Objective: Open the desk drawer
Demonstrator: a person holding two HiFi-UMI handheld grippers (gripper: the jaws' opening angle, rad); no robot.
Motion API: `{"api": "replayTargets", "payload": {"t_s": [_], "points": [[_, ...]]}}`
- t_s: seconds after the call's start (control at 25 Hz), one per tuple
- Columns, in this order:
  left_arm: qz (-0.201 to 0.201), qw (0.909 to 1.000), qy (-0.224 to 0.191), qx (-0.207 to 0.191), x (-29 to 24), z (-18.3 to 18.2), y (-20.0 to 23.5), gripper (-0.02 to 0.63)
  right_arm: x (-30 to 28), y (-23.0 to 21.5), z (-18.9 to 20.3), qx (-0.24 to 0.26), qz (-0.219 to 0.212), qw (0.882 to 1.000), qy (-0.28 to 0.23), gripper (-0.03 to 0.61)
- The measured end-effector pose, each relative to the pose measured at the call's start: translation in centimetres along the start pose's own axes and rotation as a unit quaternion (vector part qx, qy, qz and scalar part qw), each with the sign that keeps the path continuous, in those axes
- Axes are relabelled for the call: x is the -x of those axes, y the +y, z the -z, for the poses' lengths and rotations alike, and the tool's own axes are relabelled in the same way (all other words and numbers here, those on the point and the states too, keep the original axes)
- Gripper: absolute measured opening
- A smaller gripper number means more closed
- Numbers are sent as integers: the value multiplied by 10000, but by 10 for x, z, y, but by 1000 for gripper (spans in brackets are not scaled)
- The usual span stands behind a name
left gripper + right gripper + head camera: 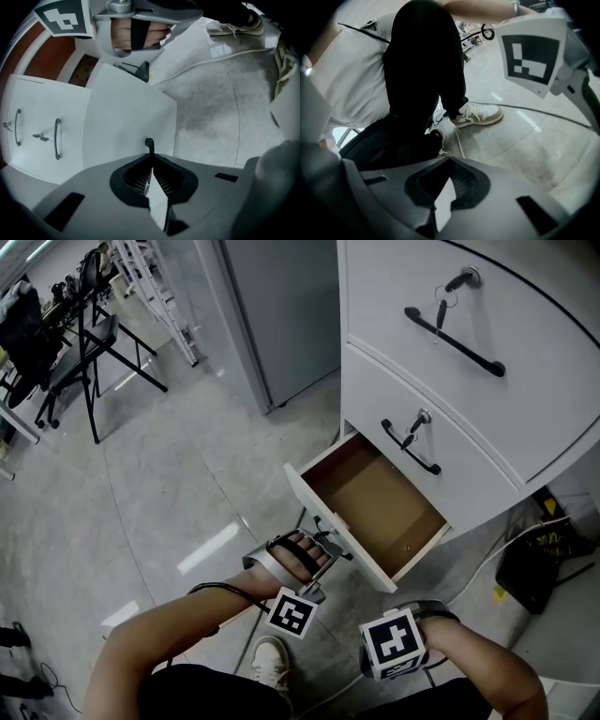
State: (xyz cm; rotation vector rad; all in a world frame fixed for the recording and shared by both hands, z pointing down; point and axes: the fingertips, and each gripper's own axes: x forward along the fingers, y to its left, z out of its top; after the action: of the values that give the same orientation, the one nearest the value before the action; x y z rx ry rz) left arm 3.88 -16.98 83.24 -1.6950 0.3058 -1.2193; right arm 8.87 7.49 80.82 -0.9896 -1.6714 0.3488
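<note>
A white cabinet's bottom drawer (305,491) stands pulled out, its brown inside bare. My left gripper (323,540) is at the drawer's white front panel (126,122). In the left gripper view its jaws (151,171) are shut, and the curved end of the black drawer handle (149,143) sticks out just past them. My right gripper (394,645) hangs back below the drawer, near my body. In the right gripper view it (445,180) is shut with nothing in it and faces my legs and a shoe (478,114).
Two shut drawers sit above, each with a black handle (455,329) (411,444) and a key in its lock. A black box with a white cable (544,559) lies on the floor to the right. Folding chairs (84,343) stand far left.
</note>
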Motion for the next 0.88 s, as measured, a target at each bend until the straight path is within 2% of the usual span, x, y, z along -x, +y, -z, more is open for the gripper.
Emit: {"api": "replayTargets", "payload": {"t_s": [0.2,0.44,0.8,0.88], "points": [[47,10000,-33,-17,4,1,-5,18,0,-1,-2,33,-10,10000,-2,15],[134,9995,-280,-35,20,-6,-17,11,-2,-2,-2,51,-59,9999,76,15],[261,9996,-80,44,22,10,-27,11,1,-5,-11,45,-32,9999,92,15],[466,9987,-133,137,20,11,-39,11,1,-7,-11,34,-6,9999,97,15]]}}
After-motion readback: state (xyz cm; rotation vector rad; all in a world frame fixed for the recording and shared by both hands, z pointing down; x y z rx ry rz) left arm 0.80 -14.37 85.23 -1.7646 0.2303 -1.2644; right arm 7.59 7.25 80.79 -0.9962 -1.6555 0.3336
